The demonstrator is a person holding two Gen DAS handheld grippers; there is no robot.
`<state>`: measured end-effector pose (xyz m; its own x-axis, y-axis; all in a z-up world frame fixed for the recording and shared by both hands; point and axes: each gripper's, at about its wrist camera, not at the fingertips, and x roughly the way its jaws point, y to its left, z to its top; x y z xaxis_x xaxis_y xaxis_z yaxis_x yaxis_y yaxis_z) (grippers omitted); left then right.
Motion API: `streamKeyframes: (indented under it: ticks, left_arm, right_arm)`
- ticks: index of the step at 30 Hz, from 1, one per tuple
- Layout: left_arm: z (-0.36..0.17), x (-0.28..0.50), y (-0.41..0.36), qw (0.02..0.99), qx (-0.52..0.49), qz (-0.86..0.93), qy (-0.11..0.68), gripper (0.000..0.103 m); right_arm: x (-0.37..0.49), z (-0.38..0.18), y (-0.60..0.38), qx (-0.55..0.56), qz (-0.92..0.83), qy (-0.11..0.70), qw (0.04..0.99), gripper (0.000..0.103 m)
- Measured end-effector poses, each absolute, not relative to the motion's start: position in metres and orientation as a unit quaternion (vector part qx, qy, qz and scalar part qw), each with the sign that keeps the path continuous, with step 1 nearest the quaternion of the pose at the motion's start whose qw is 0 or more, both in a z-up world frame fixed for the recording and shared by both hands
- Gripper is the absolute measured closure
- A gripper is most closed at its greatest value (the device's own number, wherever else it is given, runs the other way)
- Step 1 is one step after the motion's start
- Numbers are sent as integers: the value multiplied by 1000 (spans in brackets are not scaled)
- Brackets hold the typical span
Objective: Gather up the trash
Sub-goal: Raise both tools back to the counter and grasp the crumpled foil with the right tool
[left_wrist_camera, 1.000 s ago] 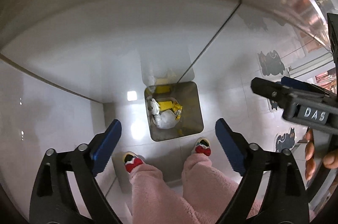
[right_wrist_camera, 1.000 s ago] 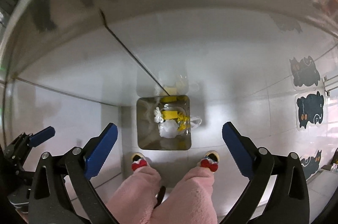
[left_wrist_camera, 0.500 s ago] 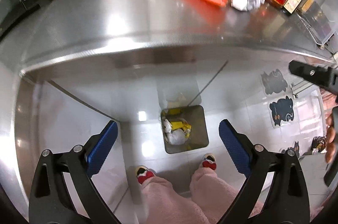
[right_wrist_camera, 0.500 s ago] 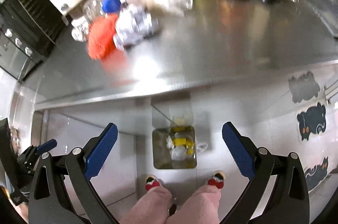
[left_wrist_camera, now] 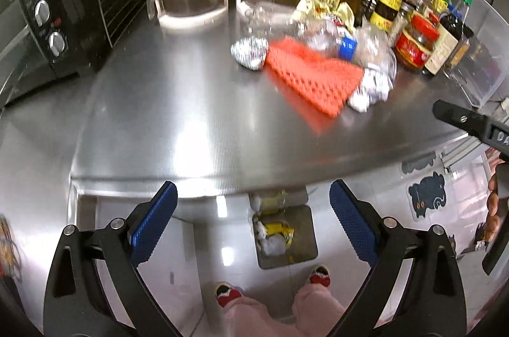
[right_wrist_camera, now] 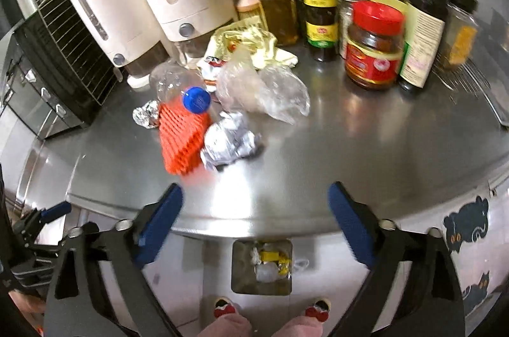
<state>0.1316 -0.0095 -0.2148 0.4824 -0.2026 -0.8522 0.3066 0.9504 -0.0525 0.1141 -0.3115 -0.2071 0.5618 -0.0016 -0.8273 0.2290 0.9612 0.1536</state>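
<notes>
Both the left gripper (left_wrist_camera: 253, 217) and right gripper (right_wrist_camera: 256, 216) gape wide, empty, the right's jaws having just narrowed slightly. The counter edge (right_wrist_camera: 254, 225) crosses between their tips; bare steel lies ahead before the orange mesh (right_wrist_camera: 183, 140), and the trash bin (right_wrist_camera: 261, 268) sits below.

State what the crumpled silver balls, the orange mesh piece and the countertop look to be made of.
Crumpled silver balls: likely aluminium foil, shiny with sharp creases.
Orange mesh piece: probably soft foam or plastic netting, matte, open lattice.
Countertop: brushed stainless steel, judging by streaky reflections.

Kitchen: steel counter (left_wrist_camera: 178, 127), toaster oven (left_wrist_camera: 47, 19), sauce jars (right_wrist_camera: 373, 47).
</notes>
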Motion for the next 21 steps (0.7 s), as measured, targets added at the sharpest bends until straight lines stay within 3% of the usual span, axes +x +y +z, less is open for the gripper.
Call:
streamKeyframes:
  ticks: [6,21]
  left_arm:
    - [-208,157,-19,865,64,-151,475,16]
    - [-211,208,-49,862,67,-169,474,18]
  right_arm:
    - [143,-220,-310,129,-44,476,869,41]
    - [195,-255,-313,140,-31,489,860,46]
